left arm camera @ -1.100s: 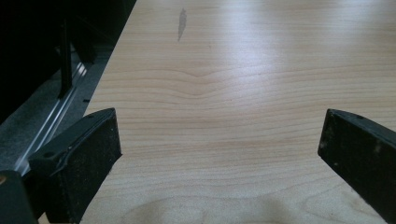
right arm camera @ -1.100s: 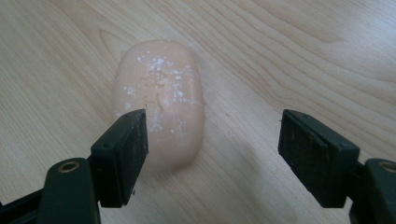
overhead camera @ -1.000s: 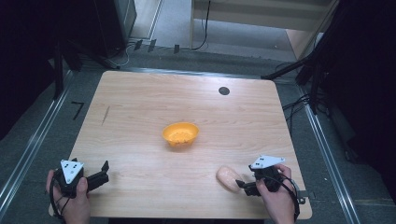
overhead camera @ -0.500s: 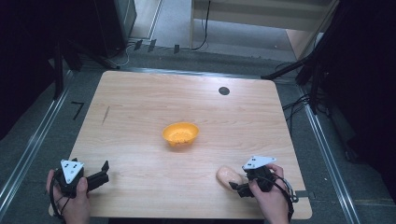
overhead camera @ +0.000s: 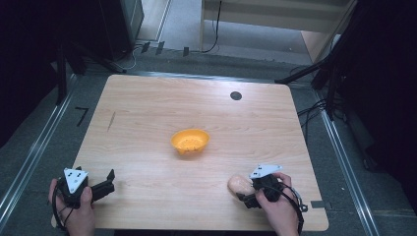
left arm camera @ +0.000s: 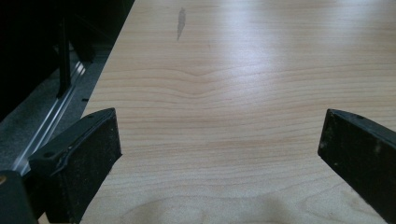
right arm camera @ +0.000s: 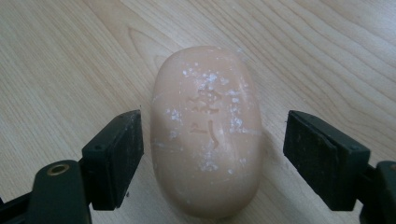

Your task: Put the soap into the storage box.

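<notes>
Soap bar (right arm camera: 206, 133) is the work item: pale peach oval with an embossed mark and white flecks on top, lying flat on the table (overhead camera: 196, 98) near the front edge, right side, well apart from everything else. In the right gripper view its long axis runs straight away from the camera, in line with the jaws, near end toward the gripper body, far end pointing out past the jaw tips. In the high view the bar (overhead camera: 240, 185) sits just left of the right gripper, with its long axis roughly left-right.

Table is light wood, with a small dark round plug (overhead camera: 236, 96) near the far edge.

Orange bowl (overhead camera: 190, 140) sits upright about mid-table, well clear of both grippers and of the soap.

Right gripper (right arm camera: 212, 158): jaws open and straddling the bar, one pad close to touching one flank, a visible gap on the other side. Not clamped, nothing gripped. Right hand (overhead camera: 278, 206) holds it at the front right.

Left gripper (overhead camera: 105, 183): jaws spread wide over bare wood at the front-left corner, holding nothing. Left hand (overhead camera: 74, 209) wraps its body.

Versus a second ago: right gripper has moved left and closer in, so the soap is now between its jaws instead of just ahead of them. Soap, bowl and left gripper unchanged.
</notes>
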### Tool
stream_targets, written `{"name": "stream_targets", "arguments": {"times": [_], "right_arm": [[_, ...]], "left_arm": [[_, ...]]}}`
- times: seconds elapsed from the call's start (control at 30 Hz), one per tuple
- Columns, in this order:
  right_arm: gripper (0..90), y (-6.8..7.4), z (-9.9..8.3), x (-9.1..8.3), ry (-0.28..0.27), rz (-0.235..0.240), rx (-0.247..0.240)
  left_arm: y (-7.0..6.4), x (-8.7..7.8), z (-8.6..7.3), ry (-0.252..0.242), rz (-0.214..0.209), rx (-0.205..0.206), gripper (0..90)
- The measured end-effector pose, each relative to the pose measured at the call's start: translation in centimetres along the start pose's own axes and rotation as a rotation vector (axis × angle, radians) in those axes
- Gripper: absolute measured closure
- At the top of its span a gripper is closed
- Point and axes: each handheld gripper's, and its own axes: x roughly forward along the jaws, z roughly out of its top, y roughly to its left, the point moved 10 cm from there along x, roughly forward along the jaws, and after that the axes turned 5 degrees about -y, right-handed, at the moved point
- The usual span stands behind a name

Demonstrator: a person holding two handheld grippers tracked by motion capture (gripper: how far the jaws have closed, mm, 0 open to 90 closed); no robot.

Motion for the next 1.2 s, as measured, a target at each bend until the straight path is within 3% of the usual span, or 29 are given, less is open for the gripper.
{"name": "stream_targets", "arguments": {"times": [0.77,1.03,1.2], "right_arm": [[31.1,0.5,-0.2,1.5,0.046,-0.065,-0.035],[31.5,0.5,-0.2,1.5,0.060,-0.039,-0.063],[33.1,0.4,-0.2,1.5,0.029,-0.027,-0.076]], "left_arm": [[0.0,0.0,0.0,0.001,-0.004,-0.005,0.0],[0.1,0.0,0.0,0.002,-0.003,-0.006,0.0],[0.1,0.0,0.0,0.001,-0.001,-0.007,0.0]]}}
